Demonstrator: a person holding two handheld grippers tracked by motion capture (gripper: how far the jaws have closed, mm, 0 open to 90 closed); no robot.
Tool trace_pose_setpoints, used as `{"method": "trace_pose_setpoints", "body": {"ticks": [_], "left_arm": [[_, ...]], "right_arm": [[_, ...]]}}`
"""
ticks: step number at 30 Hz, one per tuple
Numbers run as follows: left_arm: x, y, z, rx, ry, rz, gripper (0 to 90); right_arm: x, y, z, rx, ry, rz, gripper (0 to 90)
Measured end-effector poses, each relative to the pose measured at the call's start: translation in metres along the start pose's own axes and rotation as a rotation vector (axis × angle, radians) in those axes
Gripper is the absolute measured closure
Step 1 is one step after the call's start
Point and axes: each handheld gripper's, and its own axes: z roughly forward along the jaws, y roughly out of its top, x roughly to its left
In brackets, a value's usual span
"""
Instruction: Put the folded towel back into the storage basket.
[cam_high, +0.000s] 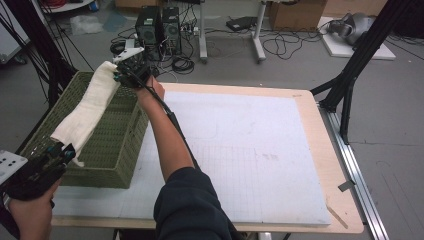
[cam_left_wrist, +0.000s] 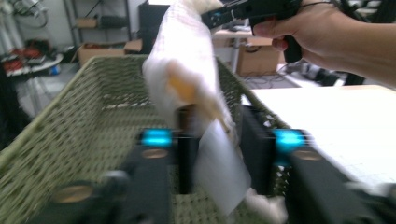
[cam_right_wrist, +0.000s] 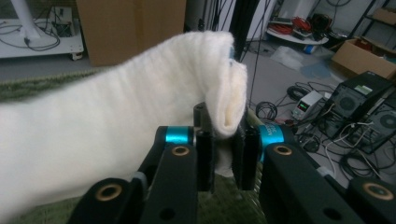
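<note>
A white towel (cam_high: 87, 112) stretches lengthwise above a green woven basket (cam_high: 115, 145) at the table's left side. At the far end my right gripper (cam_high: 119, 75) is shut on a folded corner of the towel (cam_right_wrist: 116, 126), with its pads pinching the fold (cam_right_wrist: 224, 154). At the near end my left gripper (cam_high: 67, 151) has the towel's end and its white tag hanging between jaws that stand apart (cam_left_wrist: 219, 154), and the pads do not press on the cloth. The towel (cam_left_wrist: 187, 60) rises from there to the right gripper (cam_left_wrist: 210, 16) over the basket (cam_left_wrist: 70, 130).
The basket stands on a white gridded mat (cam_high: 240, 150) on a wooden table, and the right forearm reaches across its left part. On the floor behind are computer towers (cam_high: 157, 27) and cables. A black frame post (cam_high: 350, 75) stands at the right.
</note>
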Motion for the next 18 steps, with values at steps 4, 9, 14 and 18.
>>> {"method": "trace_pose_setpoints", "body": {"ticks": [4, 9, 14, 18], "left_arm": [[0.004, 0.004, -0.006, -0.027, 0.04, -0.008, 44.7], [0.004, 0.003, -0.005, -0.033, 0.034, -0.033, 41.5], [-0.001, 0.004, 0.0, -0.051, -0.023, -0.079, 30.9], [-0.008, 0.007, 0.004, -0.058, -0.039, -0.094, 16.9]], "right_arm": [[0.004, -0.003, 0.012, 0.018, -0.033, 0.035, 50.2], [0.004, -0.002, 0.003, 0.016, 0.002, 0.026, 45.8], [0.0, -0.003, -0.016, 0.011, 0.02, 0.034, 36.9], [-0.004, -0.007, -0.037, 0.026, 0.028, 0.022, 33.7]]}}
